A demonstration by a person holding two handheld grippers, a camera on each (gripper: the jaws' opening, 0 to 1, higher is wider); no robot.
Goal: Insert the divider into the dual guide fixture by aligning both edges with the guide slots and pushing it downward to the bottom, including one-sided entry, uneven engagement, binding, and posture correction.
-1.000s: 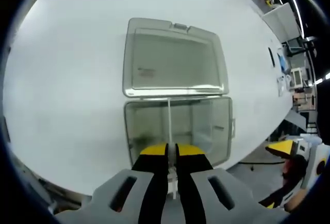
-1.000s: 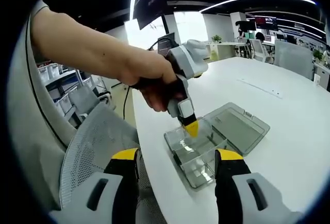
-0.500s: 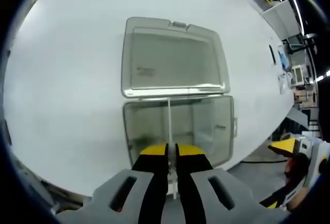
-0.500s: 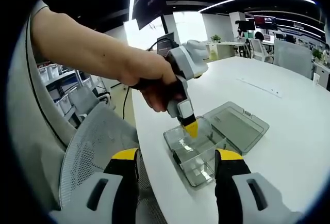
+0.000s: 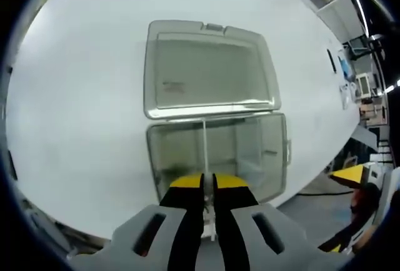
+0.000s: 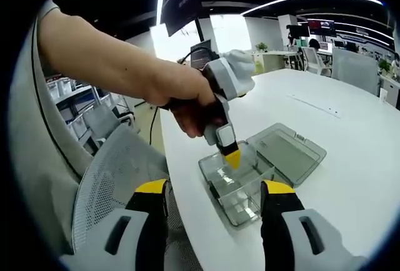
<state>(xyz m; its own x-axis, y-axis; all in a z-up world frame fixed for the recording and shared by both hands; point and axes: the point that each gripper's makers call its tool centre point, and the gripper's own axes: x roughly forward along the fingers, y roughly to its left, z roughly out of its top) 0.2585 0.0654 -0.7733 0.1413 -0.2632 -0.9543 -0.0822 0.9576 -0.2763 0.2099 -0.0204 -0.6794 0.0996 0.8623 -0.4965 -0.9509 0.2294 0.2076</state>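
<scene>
The insertion step is in hand. The left gripper (image 5: 208,183) has its yellow-tipped jaws closed on the top edge of the divider (image 5: 205,143), a thin clear plate seen edge-on as a pale line running toward 12 o'clock from the jaw tips. The divider stands inside the dual guide fixture (image 5: 244,152), the clear box body on the white table (image 5: 69,96), with the hinged lid (image 5: 209,71) lying open flat at 12 o'clock of the body.

In the right gripper view, the left gripper (image 6: 232,158) is held by a hand (image 6: 187,99) directly above the fixture (image 6: 240,187), which sits near the table edge at 6 o'clock of the open lid (image 6: 289,152). The right gripper (image 6: 215,193) hovers apart from the box with its jaws wide and nothing between them.

How deep the divider sits, and whether both edges ride in their slots, cannot be told. By judgement, the next move calls for a straight downward push with the plate kept upright; any tilt would risk binding on one side, and the free right gripper could steady the box.
</scene>
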